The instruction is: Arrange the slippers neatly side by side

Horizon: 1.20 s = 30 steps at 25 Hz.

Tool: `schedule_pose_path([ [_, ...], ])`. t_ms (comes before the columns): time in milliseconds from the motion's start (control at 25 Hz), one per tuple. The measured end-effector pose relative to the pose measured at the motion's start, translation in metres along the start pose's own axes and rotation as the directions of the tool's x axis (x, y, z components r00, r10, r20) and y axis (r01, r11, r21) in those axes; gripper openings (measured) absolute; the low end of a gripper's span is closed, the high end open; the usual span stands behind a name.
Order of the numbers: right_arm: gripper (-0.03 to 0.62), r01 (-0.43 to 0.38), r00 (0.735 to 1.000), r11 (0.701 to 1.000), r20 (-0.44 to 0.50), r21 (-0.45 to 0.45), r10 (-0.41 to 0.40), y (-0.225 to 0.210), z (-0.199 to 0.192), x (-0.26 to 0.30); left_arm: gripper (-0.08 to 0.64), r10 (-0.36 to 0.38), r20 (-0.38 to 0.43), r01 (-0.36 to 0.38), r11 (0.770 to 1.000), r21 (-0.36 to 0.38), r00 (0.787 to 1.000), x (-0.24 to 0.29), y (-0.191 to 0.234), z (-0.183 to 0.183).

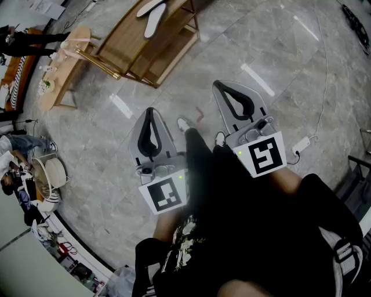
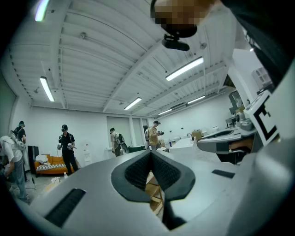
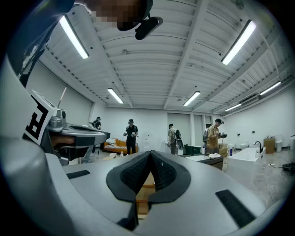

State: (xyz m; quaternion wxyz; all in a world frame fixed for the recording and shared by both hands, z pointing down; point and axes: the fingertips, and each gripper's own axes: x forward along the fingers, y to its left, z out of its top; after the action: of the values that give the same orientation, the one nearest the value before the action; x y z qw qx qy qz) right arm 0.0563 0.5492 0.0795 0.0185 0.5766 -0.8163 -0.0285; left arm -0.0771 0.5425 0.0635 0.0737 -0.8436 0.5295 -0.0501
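Two white slippers (image 1: 152, 16) lie on top of a low wooden rack (image 1: 152, 49) at the far side of the floor, one partly across the other. Both grippers are held level in front of the person, well short of the rack. The left gripper (image 1: 150, 111) is shut with nothing between its pads. The right gripper (image 1: 221, 85) is also shut and empty, a little farther forward. In the left gripper view the left gripper (image 2: 150, 152) has its pads meeting, with the rack's wood (image 2: 155, 190) showing below them. The right gripper (image 3: 150, 152) looks the same in its own view.
A small wooden table (image 1: 65, 65) stands left of the rack. A white cable with a plug block (image 1: 302, 143) lies on the grey stone floor at the right. The person's shoes (image 1: 185, 123) show between the grippers. Several people stand far off near an orange sofa (image 2: 50, 162).
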Motion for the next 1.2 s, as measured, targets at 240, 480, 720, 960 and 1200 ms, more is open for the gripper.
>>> schedule_pose_path([
  [240,-0.003,0.001,1.0,1.0,0.004,-0.002,-0.001,-0.002,0.001,0.0,0.002,-0.004,0.004,0.004,1.0,0.007,1.0,0.005,-0.002,0.001],
  [480,-0.002,-0.027,0.999,1.0,0.034,0.004,0.027,0.0,0.004,0.004,0.002,-0.012,0.004,0.012,1.0,0.015,1.0,0.009,-0.001,0.0],
  [720,-0.002,-0.03,0.999,0.999,0.024,0.011,0.03,0.001,0.0,0.013,0.002,-0.021,0.003,0.021,1.0,0.024,1.0,0.016,0.005,-0.003],
  [960,-0.002,-0.028,0.999,0.999,0.022,0.017,0.027,0.005,0.007,0.033,0.002,-0.029,-0.004,0.029,0.999,0.013,1.0,0.028,0.027,-0.003],
  [1200,-0.002,0.025,1.0,0.999,0.018,0.023,-0.025,-0.009,0.009,0.048,0.002,-0.068,-0.005,0.069,0.998,0.017,0.998,0.055,0.038,-0.003],
])
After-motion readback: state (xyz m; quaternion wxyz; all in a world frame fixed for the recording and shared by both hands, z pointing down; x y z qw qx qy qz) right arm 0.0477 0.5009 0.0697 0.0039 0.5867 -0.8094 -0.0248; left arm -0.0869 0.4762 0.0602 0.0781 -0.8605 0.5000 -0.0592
